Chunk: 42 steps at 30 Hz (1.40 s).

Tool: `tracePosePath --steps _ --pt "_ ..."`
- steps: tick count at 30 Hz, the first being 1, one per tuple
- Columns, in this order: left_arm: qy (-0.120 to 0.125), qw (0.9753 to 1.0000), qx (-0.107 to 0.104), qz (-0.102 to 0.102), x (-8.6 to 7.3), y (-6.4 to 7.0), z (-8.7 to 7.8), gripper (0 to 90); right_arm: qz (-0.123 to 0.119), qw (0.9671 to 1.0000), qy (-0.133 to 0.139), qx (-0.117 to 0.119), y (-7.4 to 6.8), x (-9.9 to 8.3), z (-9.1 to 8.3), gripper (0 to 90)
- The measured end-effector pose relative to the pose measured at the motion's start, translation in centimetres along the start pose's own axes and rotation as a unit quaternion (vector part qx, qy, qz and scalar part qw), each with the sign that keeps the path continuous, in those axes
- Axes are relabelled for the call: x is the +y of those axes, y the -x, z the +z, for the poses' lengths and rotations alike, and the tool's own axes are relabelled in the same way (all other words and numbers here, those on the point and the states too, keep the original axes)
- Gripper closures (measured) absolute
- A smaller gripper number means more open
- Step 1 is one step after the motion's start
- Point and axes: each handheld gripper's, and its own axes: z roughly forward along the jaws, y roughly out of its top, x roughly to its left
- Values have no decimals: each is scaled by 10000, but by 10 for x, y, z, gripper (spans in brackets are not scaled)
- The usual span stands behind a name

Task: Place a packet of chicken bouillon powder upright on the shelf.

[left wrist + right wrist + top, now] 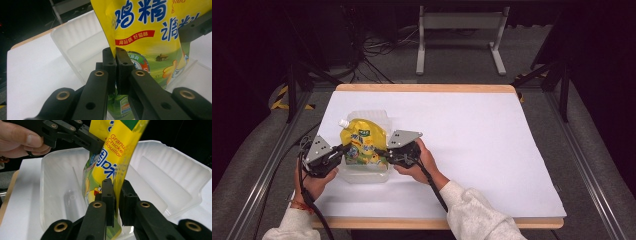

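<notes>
A table covered with a white sheet is seen across the middle of the high view, with a wooden edge showing at its far and near sides. Grey floor, metal rails and a white frame stand are seen beyond it in the upper part of the frame.

A clear plastic container is set on the sheet in the left half of the high view, near the lower edge of the table. In the right gripper view its ribbed walls are spread from the left to the right of the frame; in the left gripper view one wall is seen at centre left.

A yellow spouted pouch is held over the container, with its white cap toward the upper left in the high view. Blue characters and a red band are printed on it, as read in the left gripper view.

The left gripper is placed at the pouch's left edge. In the left gripper view its jaws are clenched on the edge of the pouch, the pads pressed together with the film between them.

The right gripper is placed at the pouch's right edge. In the right gripper view its jaws are clamped on the pouch's side seam, which is pinched between the pads.

The person's hand is seen at the upper left of the right gripper view.
</notes>
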Motion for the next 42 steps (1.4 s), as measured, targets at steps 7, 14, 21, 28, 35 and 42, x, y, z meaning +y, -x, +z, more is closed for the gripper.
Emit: tracePosePath --steps 7,14,21,28,35,42 --pt "0 10000 -10 -22 0 0 0 877 3 10000 -35 -20 1 0 -3 824" --pt "-3 9999 47 -98 0 -1 -2 840 74 10000 -9 -42 2 -1 -8 793" --pt "46 9997 190 -139 3 1 -8 788 53 9998 165 -109 1 2 -20 793" --pt "274 9992 221 -186 8 3 -19 755 70 9994 281 -163 3 6 -28 771" --pt "375 9986 282 -257 11 8 -27 729 40 9991 373 -195 4 11 -39 758" --pt "555 9973 319 -352 14 10 -34 676 -40 9990 379 -220 3 14 -46 782"
